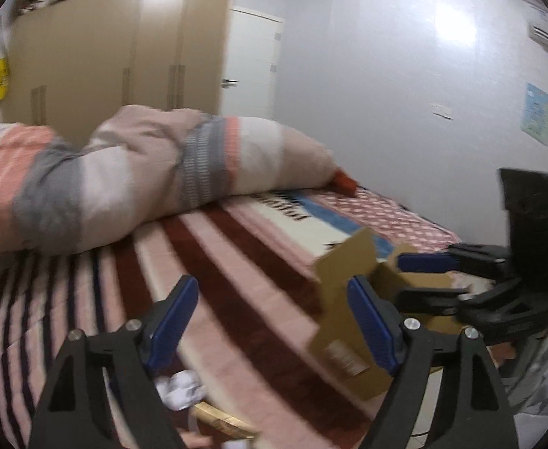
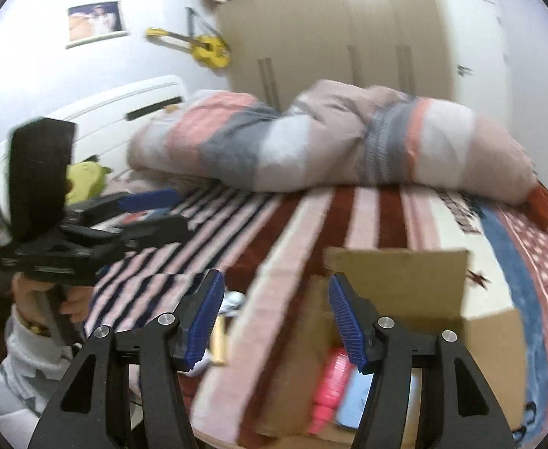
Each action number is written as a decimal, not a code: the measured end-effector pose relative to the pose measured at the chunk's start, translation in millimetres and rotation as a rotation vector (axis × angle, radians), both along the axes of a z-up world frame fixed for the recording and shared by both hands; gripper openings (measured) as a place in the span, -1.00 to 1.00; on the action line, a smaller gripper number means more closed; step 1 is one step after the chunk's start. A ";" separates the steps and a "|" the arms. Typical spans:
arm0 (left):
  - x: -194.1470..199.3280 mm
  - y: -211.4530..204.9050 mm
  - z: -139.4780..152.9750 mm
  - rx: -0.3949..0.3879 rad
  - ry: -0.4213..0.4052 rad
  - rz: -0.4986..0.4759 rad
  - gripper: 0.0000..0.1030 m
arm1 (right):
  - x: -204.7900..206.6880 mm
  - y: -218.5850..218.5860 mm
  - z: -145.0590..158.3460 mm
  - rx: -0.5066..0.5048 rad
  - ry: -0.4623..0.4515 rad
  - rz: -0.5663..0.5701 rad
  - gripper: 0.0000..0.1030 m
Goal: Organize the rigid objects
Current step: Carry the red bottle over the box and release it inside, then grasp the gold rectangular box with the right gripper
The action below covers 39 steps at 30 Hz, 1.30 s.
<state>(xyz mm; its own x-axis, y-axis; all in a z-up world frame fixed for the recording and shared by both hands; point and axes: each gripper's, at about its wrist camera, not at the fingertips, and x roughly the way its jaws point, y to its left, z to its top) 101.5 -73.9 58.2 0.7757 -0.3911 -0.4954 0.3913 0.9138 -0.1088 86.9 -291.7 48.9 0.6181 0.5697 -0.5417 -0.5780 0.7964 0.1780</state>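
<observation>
An open cardboard box (image 2: 397, 280) sits on the striped bed near its front edge. It also shows in the left wrist view (image 1: 349, 292). Inside it lie a pink bottle (image 2: 330, 389) and a light blue item (image 2: 352, 400). My right gripper (image 2: 274, 321) is open and empty, its right finger over the box's left side. My left gripper (image 1: 274, 318) is open and empty, to the left of the box over the bed. Each gripper shows in the other's view, the right one (image 1: 435, 277) above the box and the left one (image 2: 161, 209) at the left.
A rolled striped duvet (image 1: 143, 176) lies across the far half of the bed (image 1: 236, 262). A red object (image 1: 345, 183) sits by its end. Crumpled white paper (image 1: 180, 389) and a wooden rim (image 1: 221, 419) lie below the bed edge. A wardrobe (image 1: 124, 56) stands behind.
</observation>
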 end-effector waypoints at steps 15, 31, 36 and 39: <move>-4.3 127.5 -125.3 0.025 0.207 0.134 0.55 | 18.5 157.2 -120.2 -0.192 0.247 0.185 -0.01; 12.7 113.5 -220.5 -0.029 0.415 0.066 0.64 | 56.6 171.2 -202.7 -0.330 0.372 0.155 -0.31; 14.7 110.3 -220.9 -0.021 0.418 0.087 0.64 | 56.3 169.2 -205.0 -0.351 0.357 0.145 -0.72; 17.0 111.8 -220.1 -0.040 0.423 0.094 0.40 | 54.4 164.0 -200.0 -0.343 0.349 0.129 -0.74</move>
<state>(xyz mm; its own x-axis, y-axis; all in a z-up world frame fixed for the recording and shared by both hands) 118.5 37.9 -161.9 0.5406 -0.3543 -0.7630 0.2202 0.9350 -0.2781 141.3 -127.8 -151.1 0.3032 0.3829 -0.8726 -0.6285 0.7687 0.1189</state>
